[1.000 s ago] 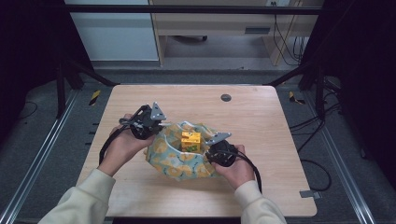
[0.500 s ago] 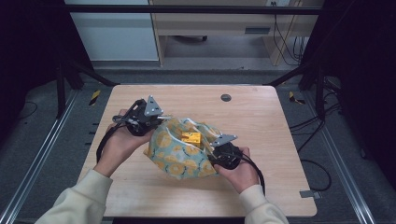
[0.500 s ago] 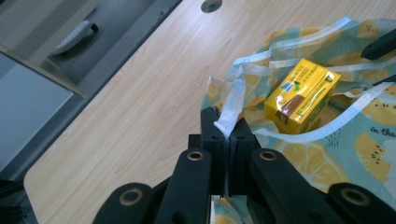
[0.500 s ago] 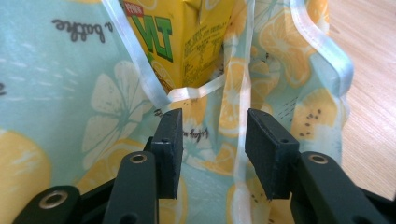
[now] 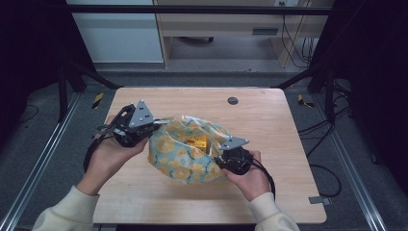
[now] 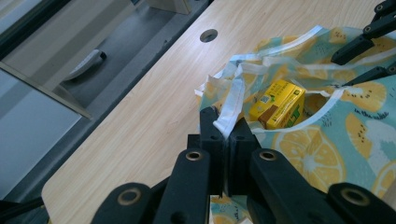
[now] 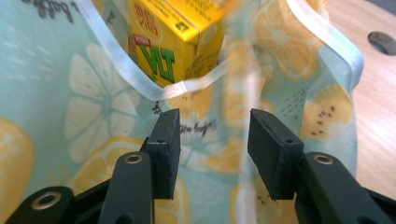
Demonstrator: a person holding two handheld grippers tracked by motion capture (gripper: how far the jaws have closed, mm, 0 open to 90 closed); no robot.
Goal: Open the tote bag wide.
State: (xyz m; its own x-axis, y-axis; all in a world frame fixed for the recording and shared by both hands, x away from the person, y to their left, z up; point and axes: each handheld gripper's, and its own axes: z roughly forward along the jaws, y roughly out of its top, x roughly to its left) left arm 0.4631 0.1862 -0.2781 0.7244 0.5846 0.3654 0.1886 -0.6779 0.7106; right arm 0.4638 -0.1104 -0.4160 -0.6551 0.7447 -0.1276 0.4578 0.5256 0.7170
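Overhead camera faces forward-down; both gripper cameras closely share the bag (image 5: 187, 154).

The pale wood-grain bench (image 5: 288, 144) has a small round dark grommet hole (image 5: 233, 100) near its far edge. Beyond it stands a light wooden cabinet (image 5: 216, 24) on grey carpet floor (image 5: 202, 79), with black cables (image 5: 293, 43) hanging nearby.

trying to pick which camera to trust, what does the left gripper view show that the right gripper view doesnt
The left gripper view alone shows the left gripper with jaws shut on the bag's white strap, and a long bare stretch of table.

The right gripper view alone shows the right gripper with jaws open, bag fabric between them.

Both show the lemon-print bag, the yellow carton inside it, and the round table hole.
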